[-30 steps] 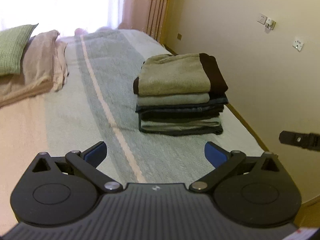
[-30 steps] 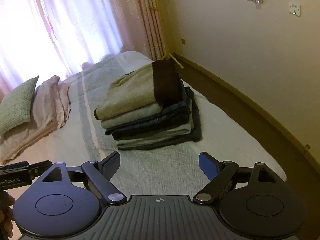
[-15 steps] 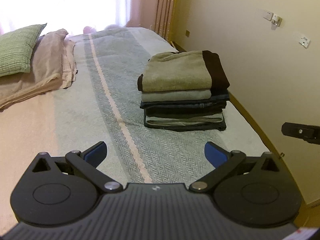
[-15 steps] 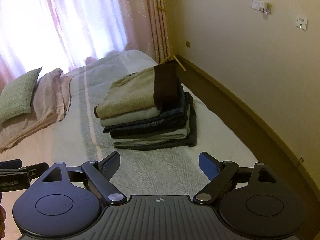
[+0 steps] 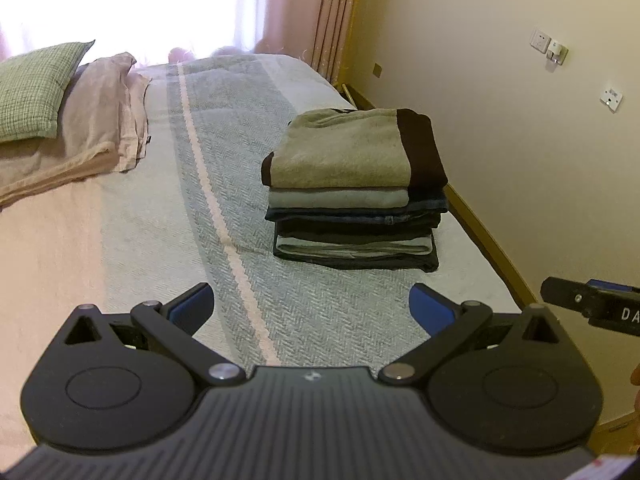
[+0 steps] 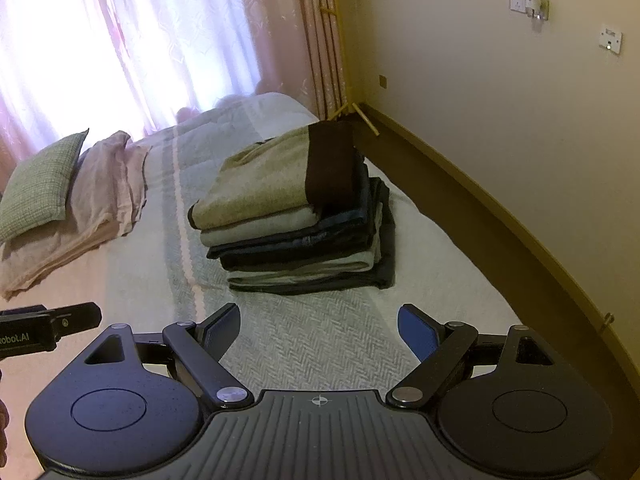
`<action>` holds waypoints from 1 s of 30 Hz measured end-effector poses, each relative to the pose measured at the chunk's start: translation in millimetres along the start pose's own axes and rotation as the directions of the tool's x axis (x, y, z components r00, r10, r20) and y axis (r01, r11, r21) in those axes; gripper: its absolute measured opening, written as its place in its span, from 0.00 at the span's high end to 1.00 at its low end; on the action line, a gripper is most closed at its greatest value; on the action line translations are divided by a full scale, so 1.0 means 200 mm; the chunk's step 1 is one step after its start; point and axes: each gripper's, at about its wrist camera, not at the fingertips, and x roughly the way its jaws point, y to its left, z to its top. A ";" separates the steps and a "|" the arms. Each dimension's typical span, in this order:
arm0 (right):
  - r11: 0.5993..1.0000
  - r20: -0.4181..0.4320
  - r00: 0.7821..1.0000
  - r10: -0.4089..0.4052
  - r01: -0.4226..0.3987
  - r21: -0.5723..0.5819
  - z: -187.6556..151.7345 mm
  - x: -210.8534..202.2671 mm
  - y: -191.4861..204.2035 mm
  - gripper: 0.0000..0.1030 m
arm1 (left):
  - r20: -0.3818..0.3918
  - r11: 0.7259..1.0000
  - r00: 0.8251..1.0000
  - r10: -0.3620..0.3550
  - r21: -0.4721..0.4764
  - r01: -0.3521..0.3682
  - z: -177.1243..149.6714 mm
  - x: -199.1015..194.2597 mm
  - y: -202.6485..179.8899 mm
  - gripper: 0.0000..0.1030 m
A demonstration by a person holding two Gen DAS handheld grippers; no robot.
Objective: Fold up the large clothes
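1. Nearest to me, my left gripper (image 5: 311,307) has its jaws spread wide with nothing between them, blue pads (image 5: 430,307) facing inward, hovering above the bedspread (image 5: 132,248)
2. My right gripper (image 6: 319,326) is likewise wide apart and empty, held over the near end of the bed
3. Each tool shows up at the edge of the other's view: on the body at the right edge of the left wrist view I read only the letters "DA", the rest cut off; at the left edge of the right wrist view I read "obot.AI", its start cut off
4. The bedspread is pale grey-green herringbone with a light stripe (image 5: 224,224) running lengthwise
5. Further out, the stack of folded clothes (image 5: 354,192) sits on the bed's right side, near the edge by the wall; a beige piece with a dark brown band lies on top, darker pieces underneath
6. Beyond, to the left, a green checked pillow (image 5: 36,88) rests on folded pink bedding (image 5: 96,120)
7. Farthest off are the pink curtains (image 6: 168,40) and cream wall with a socket (image 5: 540,38) and a switch (image 5: 611,98); any markings there are too small to read
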 end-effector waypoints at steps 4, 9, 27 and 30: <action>1.000 -0.006 1.000 0.003 -0.003 -0.003 0.00 0.01 0.01 0.19 | 0.000 1.000 1.000 0.012 0.010 -0.012 0.00 0.00 -0.02 0.01; 1.000 -0.023 1.000 0.002 -0.003 -0.025 -0.01 0.04 0.03 0.19 | -0.002 1.000 1.000 0.013 0.016 -0.013 -0.01 0.01 -0.02 0.01; 0.999 -0.042 0.999 0.012 -0.014 -0.040 -0.04 0.06 0.07 0.19 | -0.004 0.999 1.000 0.008 0.051 -0.007 -0.03 0.00 -0.06 0.01; 0.999 -0.043 0.999 0.014 -0.016 -0.038 -0.04 0.06 0.07 0.19 | -0.003 0.998 1.000 0.010 0.058 -0.010 -0.03 0.00 -0.07 0.01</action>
